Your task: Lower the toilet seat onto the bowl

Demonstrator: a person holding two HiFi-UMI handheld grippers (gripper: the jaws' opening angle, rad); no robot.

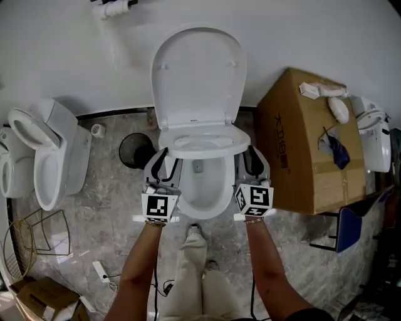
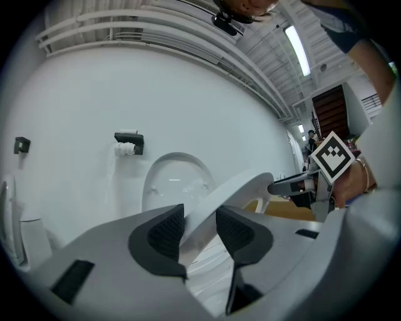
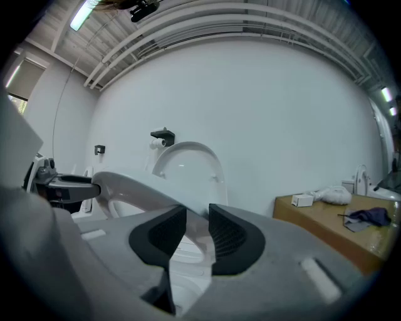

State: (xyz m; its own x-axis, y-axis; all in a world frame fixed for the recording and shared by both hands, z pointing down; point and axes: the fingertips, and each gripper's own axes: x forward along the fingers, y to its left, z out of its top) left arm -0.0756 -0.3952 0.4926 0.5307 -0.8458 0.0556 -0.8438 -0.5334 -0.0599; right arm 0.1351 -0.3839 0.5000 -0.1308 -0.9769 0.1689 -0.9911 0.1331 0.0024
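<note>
White plastic catches the eye first: the white oval toilet seat (image 1: 203, 143) hangs partway down, tilted between the upright white oval lid (image 1: 197, 75), which leans on the far wall, and the white ceramic toilet bowl (image 1: 207, 188) below. Its near edge is clear of the bowl's rim.

The left gripper (image 1: 164, 157) has the seat's left edge and the right gripper (image 1: 250, 155) has its right edge. In the left gripper view the two dark ribbed pads of the left gripper (image 2: 199, 229) stand only a little apart and press on the thin rim of the seat (image 2: 232, 191), with the lid (image 2: 172, 182) behind. In the right gripper view the right gripper (image 3: 197, 229) is likewise nearly closed, its pads clamped on the seat's rim (image 3: 131, 191).

A black wall-mounted toilet roll holder (image 1: 116, 7) sits on the far wall, left of the lid. To the left, well apart, stands a second white toilet (image 1: 53, 150) on the grey stone-patterned floor (image 1: 106, 207). Just right of the bowl is a large brown cardboard box (image 1: 294, 157) with small items lying on top.
</note>
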